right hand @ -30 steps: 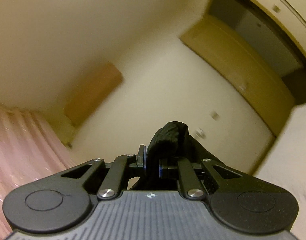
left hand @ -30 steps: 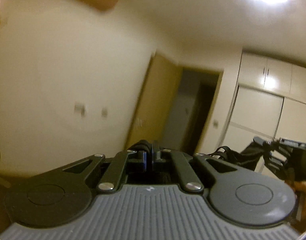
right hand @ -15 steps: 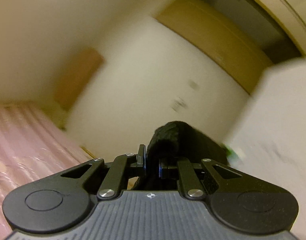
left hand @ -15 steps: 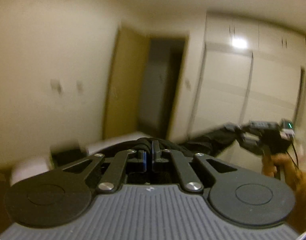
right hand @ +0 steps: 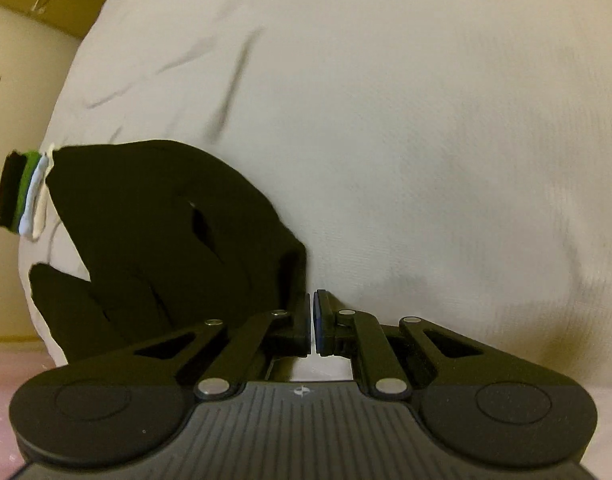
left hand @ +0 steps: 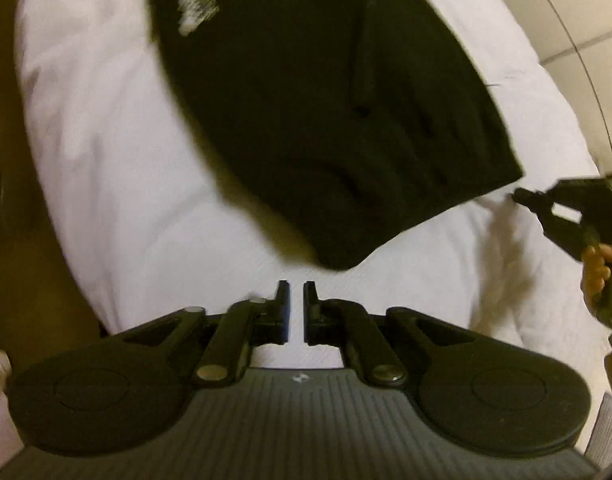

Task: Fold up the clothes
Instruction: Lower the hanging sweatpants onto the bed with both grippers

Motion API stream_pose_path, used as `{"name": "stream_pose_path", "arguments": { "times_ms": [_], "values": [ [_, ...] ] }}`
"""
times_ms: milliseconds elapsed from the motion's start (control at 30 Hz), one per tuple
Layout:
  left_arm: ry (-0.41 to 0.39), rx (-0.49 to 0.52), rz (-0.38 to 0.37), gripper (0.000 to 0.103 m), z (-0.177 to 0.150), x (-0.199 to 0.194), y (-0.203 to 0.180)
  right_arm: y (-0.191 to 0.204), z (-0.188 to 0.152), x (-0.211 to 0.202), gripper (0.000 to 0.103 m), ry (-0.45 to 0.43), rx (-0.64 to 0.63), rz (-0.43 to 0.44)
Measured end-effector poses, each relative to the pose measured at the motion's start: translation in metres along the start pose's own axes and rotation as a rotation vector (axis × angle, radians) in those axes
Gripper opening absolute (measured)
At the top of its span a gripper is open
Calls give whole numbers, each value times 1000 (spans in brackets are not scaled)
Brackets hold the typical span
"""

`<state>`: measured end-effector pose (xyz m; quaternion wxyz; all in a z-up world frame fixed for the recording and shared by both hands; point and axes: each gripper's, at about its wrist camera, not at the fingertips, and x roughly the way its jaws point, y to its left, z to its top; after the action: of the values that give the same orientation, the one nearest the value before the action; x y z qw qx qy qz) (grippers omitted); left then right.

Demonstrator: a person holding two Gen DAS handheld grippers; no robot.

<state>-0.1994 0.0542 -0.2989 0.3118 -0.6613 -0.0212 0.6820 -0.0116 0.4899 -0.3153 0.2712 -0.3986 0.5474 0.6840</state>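
Observation:
A black garment [left hand: 326, 100] with a white print [left hand: 193, 8] lies spread on the white bed [left hand: 125, 200]. Its near corner ends just beyond my left gripper [left hand: 297, 286], which is slightly open with only sheet showing between the fingers. At the right edge of the left wrist view, a hand [left hand: 598, 268] holds my right gripper [left hand: 524, 197] close to the garment's right corner. In the right wrist view the black garment [right hand: 145, 232] lies to the left. My right gripper [right hand: 312, 296] is shut with nothing in it, and its left finger is against the cloth's edge.
A small stack of folded clothes [right hand: 23, 196] sits at the bed's far left edge. Pink fabric [right hand: 1, 380] shows at the lower left. White bed [right hand: 426, 140] fills the right. Pale cabinet doors [left hand: 578, 20] and brown floor [left hand: 9, 240] border the bed.
Both grippers held the black garment up in the air, facing the walls. Now they point down at the bed, the garment lies on it, and both have let go.

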Motion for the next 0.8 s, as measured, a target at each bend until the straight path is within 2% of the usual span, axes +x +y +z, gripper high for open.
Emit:
{"name": "stream_pose_path", "arguments": {
  "times_ms": [33,67,100,133,167,267,400,467,500,533,567,600,633,667,800],
  "values": [
    [-21,-10,-16,7,1,-1,0,3,-1,-1,19,-9,-8,29],
    [-44,-25,-36,12,7,-3,-3,7,-2,-2,37,-23,-6,54],
    [-71,-46,-59,27,11,-4,-2,11,-2,-4,49,-39,-3,80],
    [-97,-69,-78,41,18,-4,-1,15,-2,-5,66,-54,0,105],
    [-120,-93,-90,44,20,-3,3,17,-4,-4,67,-59,11,125],
    [-147,-186,-110,45,25,11,4,21,-7,6,67,-51,44,156],
    [-137,-358,-154,45,36,32,19,10,-6,16,67,-56,15,143],
    [-139,-410,-182,45,38,44,22,18,-3,30,67,-64,16,125],
    [-136,-427,-192,41,40,47,24,20,-1,36,68,-67,21,120],
    [-130,-436,-203,33,42,48,23,23,1,42,64,-69,27,114],
    [-120,-435,-215,21,45,50,21,29,1,41,34,-71,2,98],
    [-111,-433,-228,2,47,53,19,37,1,38,14,-74,-30,81],
    [-113,-416,-238,1,49,51,15,44,1,35,13,-76,-61,63],
    [-134,-373,-243,1,51,40,7,52,0,24,10,-88,-79,79],
    [-217,-227,-281,1,49,-15,-22,78,-3,-31,9,-147,-136,159]
  ]
}}
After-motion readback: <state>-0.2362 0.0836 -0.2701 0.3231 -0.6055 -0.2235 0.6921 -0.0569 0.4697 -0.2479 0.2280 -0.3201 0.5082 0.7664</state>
